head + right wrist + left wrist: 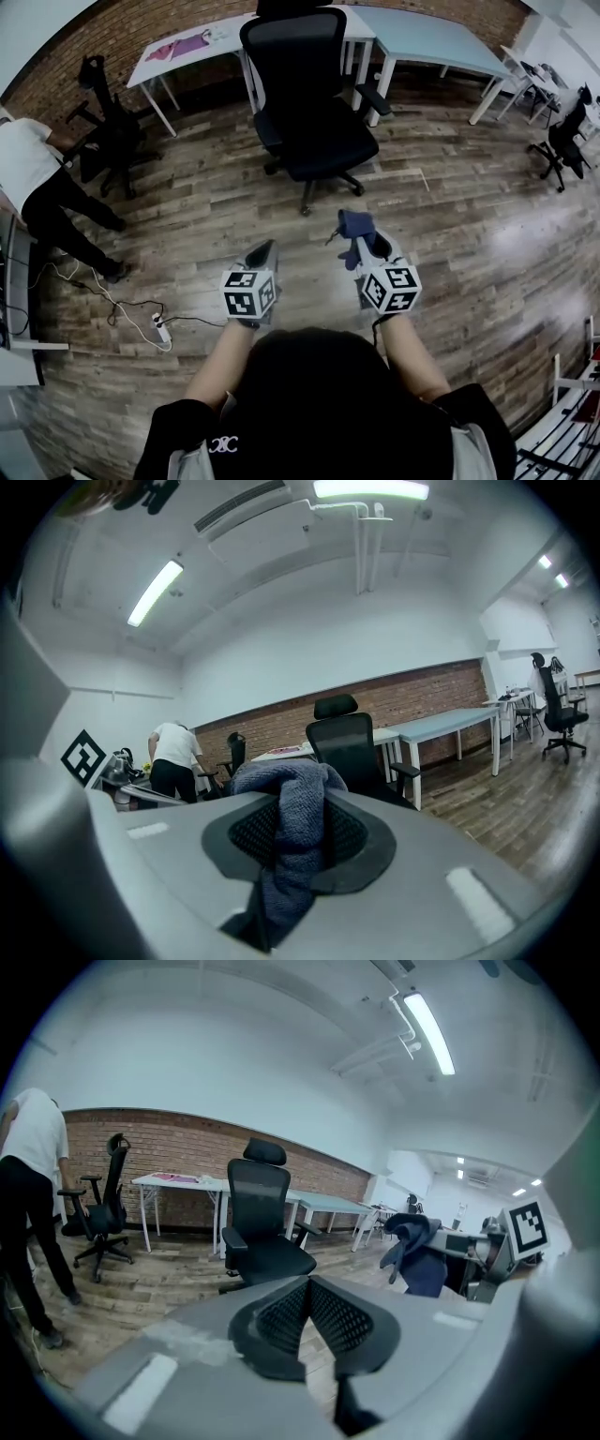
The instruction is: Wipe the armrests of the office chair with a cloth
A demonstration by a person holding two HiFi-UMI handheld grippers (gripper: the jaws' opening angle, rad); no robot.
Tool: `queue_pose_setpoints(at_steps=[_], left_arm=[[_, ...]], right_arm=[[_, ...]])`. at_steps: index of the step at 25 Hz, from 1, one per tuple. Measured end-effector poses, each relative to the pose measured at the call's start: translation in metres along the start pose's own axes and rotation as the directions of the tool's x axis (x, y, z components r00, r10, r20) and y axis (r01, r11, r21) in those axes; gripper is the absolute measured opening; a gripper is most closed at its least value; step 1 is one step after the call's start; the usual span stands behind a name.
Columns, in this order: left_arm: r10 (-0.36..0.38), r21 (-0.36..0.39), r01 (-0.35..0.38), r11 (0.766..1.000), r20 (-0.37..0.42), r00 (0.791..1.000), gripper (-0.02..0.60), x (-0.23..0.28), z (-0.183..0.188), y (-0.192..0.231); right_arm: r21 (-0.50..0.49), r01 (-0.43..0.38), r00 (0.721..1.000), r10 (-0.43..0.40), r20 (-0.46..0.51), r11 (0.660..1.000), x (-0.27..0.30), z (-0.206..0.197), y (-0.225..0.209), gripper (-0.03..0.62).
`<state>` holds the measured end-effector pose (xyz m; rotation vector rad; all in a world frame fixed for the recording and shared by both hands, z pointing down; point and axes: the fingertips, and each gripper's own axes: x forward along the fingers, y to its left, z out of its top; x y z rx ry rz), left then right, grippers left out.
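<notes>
A black office chair point(309, 103) stands ahead of me on the wood floor, facing me, with an armrest point(372, 97) on its right side. In the left gripper view the chair point(265, 1227) sits past my jaws, and in the right gripper view the chair point(354, 747) rises behind the cloth. My right gripper point(361, 241) is shut on a dark blue cloth point(355, 225), which bulges above the jaws and hangs below them point(292, 841). My left gripper point(263, 253) is shut with nothing in it, its pads point(286, 1321) touching. Both grippers are held well short of the chair.
White desks point(424, 37) line the brick wall behind the chair. A second black chair point(105, 122) and a person in a white top point(37, 187) are at the left. A power strip with cables point(155, 323) lies on the floor at left. Another chair point(565, 141) stands far right.
</notes>
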<state>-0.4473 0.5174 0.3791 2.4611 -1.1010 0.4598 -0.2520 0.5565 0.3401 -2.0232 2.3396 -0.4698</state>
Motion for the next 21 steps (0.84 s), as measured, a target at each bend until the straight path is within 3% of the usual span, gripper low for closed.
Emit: queue_pose_setpoints(at_steps=[9,13,21], left_arm=[[-0.02,-0.017,0.02,1.0,0.001,1.0,0.005,-0.008,-0.008,0.008],[-0.023,-0.037,0.022,0.999,-0.024,0.999,0.005,-0.013,-0.021,0.008],[0.021,-0.052,-0.02,0.998,0.016,1.0,0.005,-0.039,-0.007,0.06]], right_arm=[[-0.015,-0.022,1.0,0.022,0.018,1.0,0.006,0.005,0.021,0.086],[-0.013,-0.024,0.999,0.024,-0.023,1.0,0.0,-0.006,0.027,0.086],[-0.049,-0.047,0.999,0.046,-0.024,0.998,0.024,-0.004,0.068,0.086]])
